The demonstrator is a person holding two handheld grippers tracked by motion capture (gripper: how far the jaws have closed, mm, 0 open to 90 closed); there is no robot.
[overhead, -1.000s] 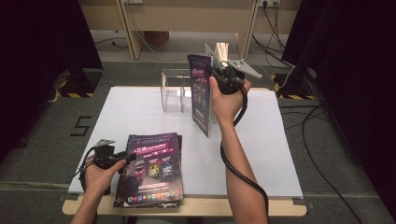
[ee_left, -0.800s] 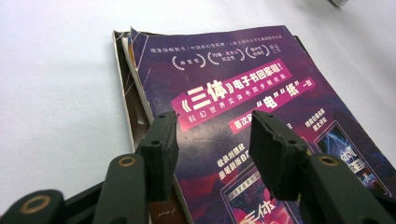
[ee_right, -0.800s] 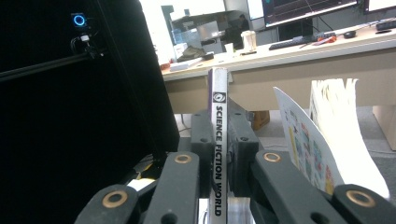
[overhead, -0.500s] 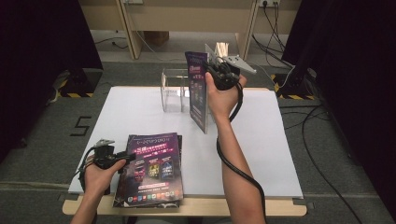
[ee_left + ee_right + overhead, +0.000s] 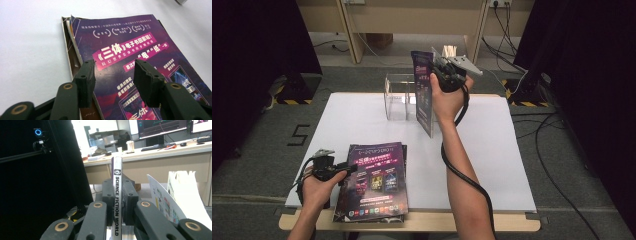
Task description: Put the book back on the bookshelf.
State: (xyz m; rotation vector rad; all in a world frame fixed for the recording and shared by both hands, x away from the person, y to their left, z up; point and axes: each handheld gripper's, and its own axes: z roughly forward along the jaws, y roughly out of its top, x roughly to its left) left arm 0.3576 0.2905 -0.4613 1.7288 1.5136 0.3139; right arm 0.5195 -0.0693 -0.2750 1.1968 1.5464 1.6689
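Above the counter's far half: the right tool point(image 5: 443, 70) holds one magazine point(image 5: 424, 92) upright in the air, gripped near its top edge, with its lower corner hanging just over the white counter point(image 5: 492, 150).
Right tool's grip: in the right gripper view both pads press flat on the magazine's white spine point(image 5: 117, 202), which stands between them and reads "SCIENCE FICTION WORLD".
Clear holder: a transparent box point(image 5: 398, 97) stands on the counter just left of the lifted magazine, and I cannot tell whether the two touch.
Near-left edge of the counter: a stack of magazines point(image 5: 374, 182) lies flat, purple cover up.
Left tool: the left tool point(image 5: 343, 169) rests low at the stack's left edge; in its own view the jaws stand wide apart over the top cover point(image 5: 130, 60), with nothing gripped.
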